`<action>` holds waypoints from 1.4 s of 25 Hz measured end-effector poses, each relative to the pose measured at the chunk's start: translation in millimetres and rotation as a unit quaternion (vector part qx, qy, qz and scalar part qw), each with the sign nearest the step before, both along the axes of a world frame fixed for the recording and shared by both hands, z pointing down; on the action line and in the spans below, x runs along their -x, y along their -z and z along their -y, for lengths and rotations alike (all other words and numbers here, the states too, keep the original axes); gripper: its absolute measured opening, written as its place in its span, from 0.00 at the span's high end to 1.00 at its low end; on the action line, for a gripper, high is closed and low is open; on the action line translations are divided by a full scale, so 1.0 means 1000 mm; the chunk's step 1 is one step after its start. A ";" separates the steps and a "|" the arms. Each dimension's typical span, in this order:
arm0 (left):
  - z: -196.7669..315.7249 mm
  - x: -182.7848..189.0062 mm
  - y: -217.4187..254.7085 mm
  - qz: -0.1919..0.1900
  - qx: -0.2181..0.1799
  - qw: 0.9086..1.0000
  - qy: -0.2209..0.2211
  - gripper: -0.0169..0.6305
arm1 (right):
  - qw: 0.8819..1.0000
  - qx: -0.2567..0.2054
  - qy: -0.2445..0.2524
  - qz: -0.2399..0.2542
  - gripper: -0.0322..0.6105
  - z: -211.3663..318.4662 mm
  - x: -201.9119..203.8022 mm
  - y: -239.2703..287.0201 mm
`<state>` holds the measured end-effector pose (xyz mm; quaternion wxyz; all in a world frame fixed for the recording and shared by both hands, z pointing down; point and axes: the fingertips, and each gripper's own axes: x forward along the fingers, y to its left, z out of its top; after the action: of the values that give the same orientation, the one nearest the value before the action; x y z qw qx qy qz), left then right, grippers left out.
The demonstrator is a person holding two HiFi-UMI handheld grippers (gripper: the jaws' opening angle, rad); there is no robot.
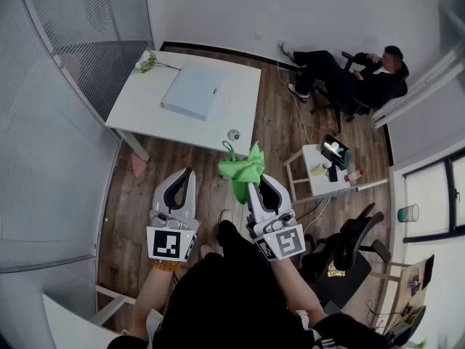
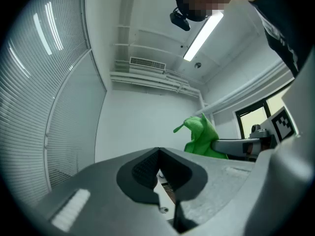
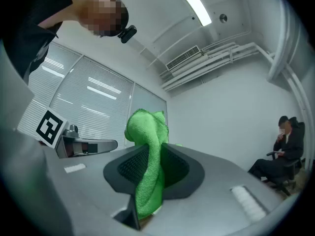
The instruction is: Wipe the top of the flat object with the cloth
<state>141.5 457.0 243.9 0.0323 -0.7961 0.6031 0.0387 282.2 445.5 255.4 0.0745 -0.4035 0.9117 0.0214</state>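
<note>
The right gripper (image 3: 148, 151) has its two jaws pressed on the green cloth (image 3: 143, 128). The cloth passes between the jaws: one part stands up above their tips and another part hangs under them. The left gripper (image 2: 157, 152) has its jaws together at the tips, and nothing is between them. In the head view both grippers are side by side above the wooden floor (image 1: 280, 122) and point forward.

The flat object (image 1: 192, 91), pale grey-blue, lies on the white table (image 1: 138, 109). It is ahead of both grippers and well apart from them, more in front of the left one. The cloth does not touch it. A bunch of white flowers (image 1: 147, 62) lies at the far left corner of the table. A person in dark clothes (image 1: 356, 78) sits on a chair ahead and to the right of the right gripper.
</note>
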 end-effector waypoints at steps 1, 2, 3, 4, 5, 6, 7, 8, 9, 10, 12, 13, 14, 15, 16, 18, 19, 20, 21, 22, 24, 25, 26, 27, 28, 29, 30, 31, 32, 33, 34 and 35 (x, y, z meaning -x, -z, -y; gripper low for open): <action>0.002 0.001 -0.003 0.002 0.001 1.000 -0.002 0.97 | 1.000 0.004 0.003 0.004 0.80 0.004 0.001 -0.002; 0.005 0.002 -0.006 0.004 0.003 1.000 -0.004 0.97 | 1.000 0.008 0.006 0.009 0.80 0.009 0.002 -0.004; 0.009 0.003 -0.010 0.006 0.005 1.000 -0.005 0.97 | 1.000 0.013 0.012 0.015 0.80 0.013 0.003 -0.006; 0.013 0.003 -0.014 0.008 0.008 1.000 -0.006 0.97 | 0.999 0.019 0.019 0.023 0.80 0.019 0.003 -0.008; 0.019 0.003 -0.017 0.008 0.010 1.000 -0.007 0.97 | 0.999 0.025 0.025 0.032 0.80 0.025 0.002 -0.010; 0.024 0.003 -0.021 0.009 0.013 1.000 -0.008 0.97 | 0.998 0.030 0.027 0.038 0.80 0.034 0.000 -0.012; 0.031 0.004 -0.025 0.011 0.016 1.000 -0.008 0.97 | 0.998 0.035 0.028 0.043 0.80 0.043 -0.003 -0.014; 0.039 0.005 -0.027 0.014 0.018 1.000 -0.007 0.97 | 0.998 0.039 0.026 0.047 0.80 0.055 -0.005 -0.017; 0.047 0.007 -0.029 0.018 0.019 1.000 -0.005 0.97 | 0.997 0.043 0.024 0.052 0.80 0.067 -0.007 -0.020; 0.056 0.009 -0.030 0.021 0.020 1.000 -0.002 0.97 | 0.997 0.047 0.023 0.057 0.80 0.080 -0.009 -0.022; 0.075 0.017 -0.033 0.029 0.028 0.999 0.003 0.97 | 0.996 0.055 0.019 0.066 0.80 0.106 -0.008 -0.025; 0.084 0.020 -0.034 0.033 0.030 0.999 0.002 0.97 | 0.996 0.057 0.017 0.070 0.80 0.118 -0.007 -0.027; 0.095 0.023 -0.033 0.038 0.030 0.999 0.000 0.97 | 0.995 0.058 0.016 0.073 0.80 0.130 -0.006 -0.028; 0.106 0.026 -0.033 0.043 0.030 0.999 0.000 0.97 | 0.995 0.061 0.015 0.076 0.80 0.142 -0.005 -0.030; 0.119 0.030 -0.032 0.047 0.032 0.998 0.002 0.97 | 0.995 0.066 0.015 0.079 0.80 0.154 -0.004 -0.032; 0.145 0.037 -0.030 0.053 0.040 0.998 0.009 0.97 | 0.994 0.077 0.017 0.080 0.80 0.178 -0.001 -0.038; 0.159 0.040 -0.030 0.056 0.042 0.997 0.011 0.97 | 0.993 0.082 0.020 0.078 0.80 0.190 0.001 -0.040; 0.172 0.041 -0.030 0.058 0.044 0.997 0.012 0.97 | 0.993 0.085 0.023 0.075 0.80 0.201 0.003 -0.042; 0.184 0.042 -0.031 0.059 0.046 0.997 0.012 0.97 | 0.993 0.088 0.027 0.071 0.80 0.211 0.006 -0.043; 0.195 0.043 -0.032 0.058 0.047 0.997 0.012 0.97 | 0.993 0.090 0.033 0.069 0.80 0.221 0.009 -0.045; 0.212 0.043 -0.038 0.056 0.053 0.997 0.013 0.97 | 0.993 0.092 0.045 0.063 0.80 0.235 0.015 -0.047; 0.218 0.042 -0.042 0.056 0.056 0.997 0.013 0.97 | 0.993 0.093 0.050 0.059 0.80 0.241 0.017 -0.049; 0.223 0.041 -0.046 0.055 0.058 0.997 0.012 0.97 | 0.993 0.094 0.053 0.055 0.80 0.246 0.019 -0.052; 0.226 0.039 -0.049 0.053 0.061 0.997 0.010 0.97 | 0.992 0.097 0.056 0.051 0.80 0.250 0.021 -0.055; 0.229 0.039 -0.052 0.051 0.065 0.997 0.008 0.97 | 0.992 0.100 0.057 0.048 0.80 0.252 0.022 -0.057; 0.232 0.039 -0.056 0.051 0.070 0.996 0.007 0.97 | 0.992 0.103 0.058 0.046 0.80 0.255 0.024 -0.060; 0.236 0.040 -0.060 0.049 0.076 0.996 0.006 0.97 | 0.992 0.105 0.058 0.044 0.80 0.258 0.025 -0.062; 0.242 0.042 -0.064 0.047 0.081 0.996 0.005 0.97 | 0.992 0.108 0.056 0.042 0.79 0.263 0.026 -0.064; 0.250 0.045 -0.066 0.046 0.086 0.995 0.003 0.97 | 0.992 0.111 0.054 0.040 0.79 0.270 0.029 -0.065; 0.259 0.049 -0.068 0.045 0.090 0.995 -0.001 0.97 | 0.991 0.114 0.050 0.038 0.79 0.277 0.031 -0.066; 0.268 0.053 -0.070 0.045 0.093 0.995 -0.005 0.97 | 0.991 0.118 0.046 0.035 0.79 0.285 0.033 -0.068; 0.275 0.056 -0.071 0.044 0.093 0.995 -0.009 0.97 | 0.991 0.120 0.041 0.032 0.79 0.292 0.035 -0.069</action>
<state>85.7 181.7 315.0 -0.0161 -0.8021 0.5947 -0.0521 247.4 154.0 324.9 0.0559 -0.3725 0.9205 -0.1044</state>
